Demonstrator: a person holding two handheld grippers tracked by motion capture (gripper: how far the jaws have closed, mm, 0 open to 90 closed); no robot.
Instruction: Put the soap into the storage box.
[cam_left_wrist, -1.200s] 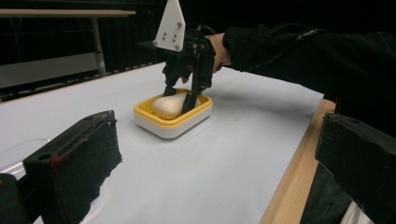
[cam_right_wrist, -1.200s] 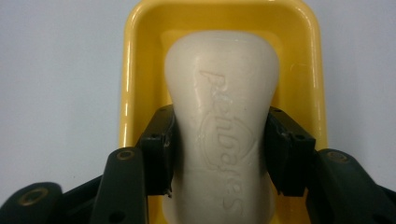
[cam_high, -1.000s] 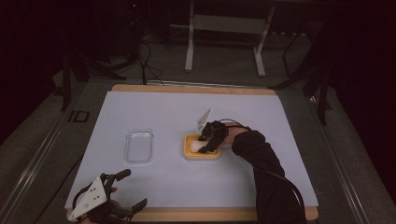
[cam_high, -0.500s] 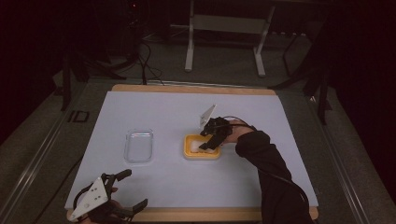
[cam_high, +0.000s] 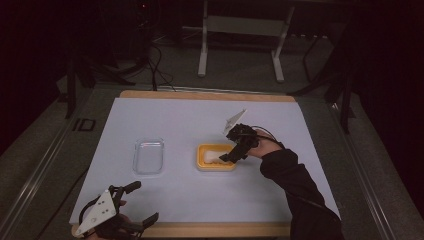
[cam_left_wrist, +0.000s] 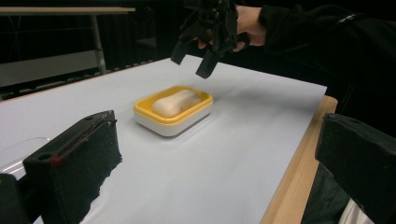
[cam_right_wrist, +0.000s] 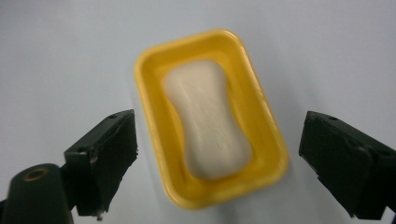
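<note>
Dim workshop, pale blue bench (cam_high: 180, 120): a waisted white soap bar (cam_right_wrist: 208, 123) is seen lying in a yellow rectangular plastic dish (cam_right_wrist: 154, 116). Just above the dish, the right tongs (cam_high: 231, 156) have just been opening, nothing between them; the left tongs (cam_high: 142, 202), well short of the dish, are released. Hard, probably slippery, the bar is judged best gripped at its narrow waist.

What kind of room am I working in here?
Likely a dim lab or workshop recording bench: a table with a pale mat, cables on the floor, and a metal stand behind.

Table (cam_high: 320, 150) – white sheet; on it yellow soap dish (cam_high: 202, 161), clear lid (cam_high: 149, 156).
</note>
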